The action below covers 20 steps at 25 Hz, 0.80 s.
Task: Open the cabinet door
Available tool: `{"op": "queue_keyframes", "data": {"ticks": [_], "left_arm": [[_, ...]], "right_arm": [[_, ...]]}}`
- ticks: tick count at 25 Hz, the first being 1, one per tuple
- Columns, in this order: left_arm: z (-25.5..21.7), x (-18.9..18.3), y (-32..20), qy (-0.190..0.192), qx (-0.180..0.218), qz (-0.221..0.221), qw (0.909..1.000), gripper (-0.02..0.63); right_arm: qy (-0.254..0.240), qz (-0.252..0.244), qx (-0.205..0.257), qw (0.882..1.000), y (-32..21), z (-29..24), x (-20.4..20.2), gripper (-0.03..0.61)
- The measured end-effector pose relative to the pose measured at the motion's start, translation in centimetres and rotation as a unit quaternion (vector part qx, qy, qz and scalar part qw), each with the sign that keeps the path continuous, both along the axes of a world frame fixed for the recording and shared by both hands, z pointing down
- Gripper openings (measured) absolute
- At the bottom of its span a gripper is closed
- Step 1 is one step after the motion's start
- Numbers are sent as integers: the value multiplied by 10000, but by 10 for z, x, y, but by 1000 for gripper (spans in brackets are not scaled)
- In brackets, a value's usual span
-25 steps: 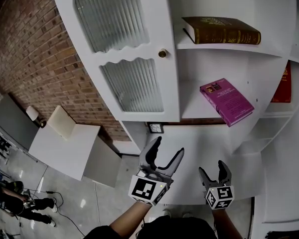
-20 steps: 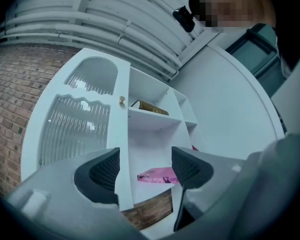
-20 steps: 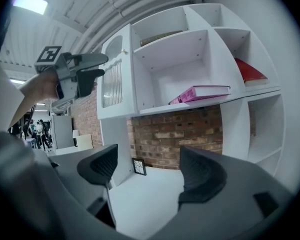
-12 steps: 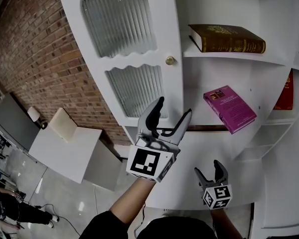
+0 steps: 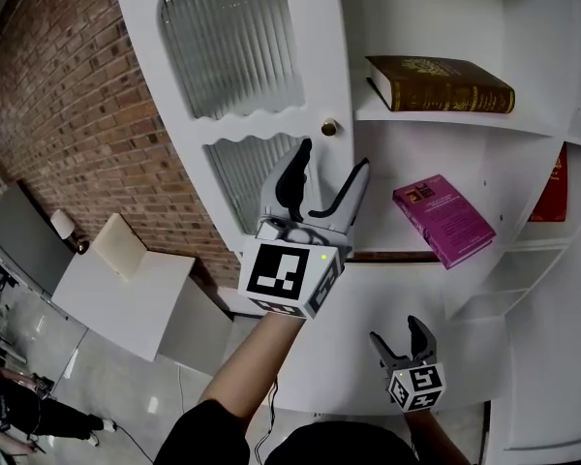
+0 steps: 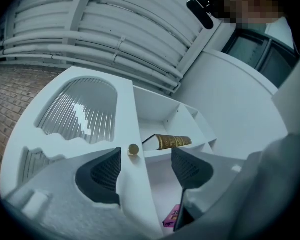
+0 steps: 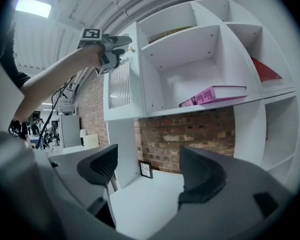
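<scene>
A white cabinet door (image 5: 242, 76) with ribbed glass panes stands shut, with a small brass knob (image 5: 328, 127) at its right edge. My left gripper (image 5: 321, 177) is raised and open just below the knob, not touching it. In the left gripper view the knob (image 6: 133, 149) sits between the two dark pads (image 6: 101, 173), a little beyond them. My right gripper (image 5: 396, 337) hangs low over the white counter (image 5: 363, 352), open and holding nothing. From the right gripper view the left gripper (image 7: 121, 41) shows up by the door.
Open shelves to the right of the door hold a brown book (image 5: 439, 83), a magenta book (image 5: 443, 219) and a red book (image 5: 549, 182). A brick wall (image 5: 68, 134) lies left. A white table (image 5: 126, 289) stands below left. A small framed picture (image 7: 145, 169) leans at the counter's back.
My left gripper has risen from counter height up to just under the knob, still open. The right gripper has dropped slightly lower in view.
</scene>
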<state>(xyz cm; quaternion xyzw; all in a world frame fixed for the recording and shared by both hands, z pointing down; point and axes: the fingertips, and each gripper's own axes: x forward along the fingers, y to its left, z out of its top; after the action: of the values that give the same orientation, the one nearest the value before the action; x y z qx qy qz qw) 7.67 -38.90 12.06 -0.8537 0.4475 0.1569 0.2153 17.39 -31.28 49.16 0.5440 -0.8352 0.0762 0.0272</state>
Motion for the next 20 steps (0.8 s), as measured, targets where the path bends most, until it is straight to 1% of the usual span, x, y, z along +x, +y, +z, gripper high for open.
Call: {"op": "queue_keyframes", "data": {"ticks": [7, 11, 12, 15, 17, 20], "left_arm": [[-17, 7, -19, -76, 180, -178, 9996, 316], [-20, 6, -24, 127, 122, -94, 9998, 314], [-20, 5, -26, 179, 81, -80, 9998, 305], [-19, 4, -31, 211, 9, -147, 9997, 243], [-19, 1, -34, 165, 12, -332, 9993, 200], [-20, -2, -37, -55, 56, -708, 9975, 147]], "right_arm": [[34, 130, 49, 9999, -13, -7, 12, 382], [-12, 137, 98, 9999, -16, -7, 16, 382], [-34, 157, 89, 9998, -17, -6, 18, 382], [-98, 243, 25, 9997, -16, -2, 24, 382], [-113, 283, -18, 9995, -14, 1, 27, 382], [-67, 301, -74, 9995, -12, 4, 29, 380]]}}
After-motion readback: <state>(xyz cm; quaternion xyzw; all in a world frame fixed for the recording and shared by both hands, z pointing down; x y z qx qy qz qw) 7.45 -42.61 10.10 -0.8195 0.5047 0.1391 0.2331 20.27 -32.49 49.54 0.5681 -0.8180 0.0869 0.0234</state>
